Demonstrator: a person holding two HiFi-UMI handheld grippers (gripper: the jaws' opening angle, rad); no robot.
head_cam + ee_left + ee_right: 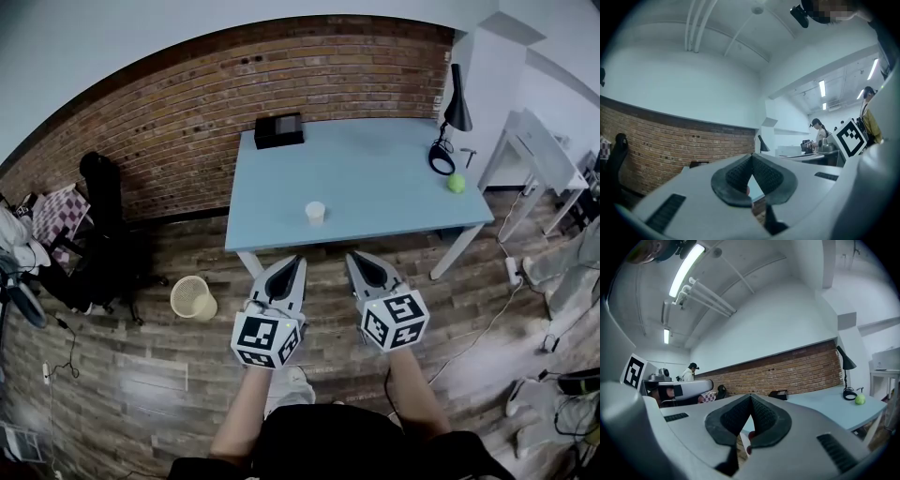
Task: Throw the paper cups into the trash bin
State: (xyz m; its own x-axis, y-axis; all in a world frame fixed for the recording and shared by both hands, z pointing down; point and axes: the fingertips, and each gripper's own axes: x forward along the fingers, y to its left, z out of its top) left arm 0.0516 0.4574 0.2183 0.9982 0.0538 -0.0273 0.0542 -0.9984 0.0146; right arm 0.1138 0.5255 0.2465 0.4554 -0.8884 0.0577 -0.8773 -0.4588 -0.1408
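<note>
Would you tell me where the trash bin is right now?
In the head view, the trash bin stands on the wood floor, left of the left gripper and off the blue table's near left corner.

The middle of the surface [375,169] is bare around the paper cup [315,213], so the way to it from the near edge is free. The black box [279,130] sits at the far left corner, and the lamp [457,108] and green ball [456,184] at the right end (all well apart from the cup). The trash bin [192,298] stands open on the floor, between a dark chair [103,225] and the surface's leg [251,265]; its near side is free.
</note>
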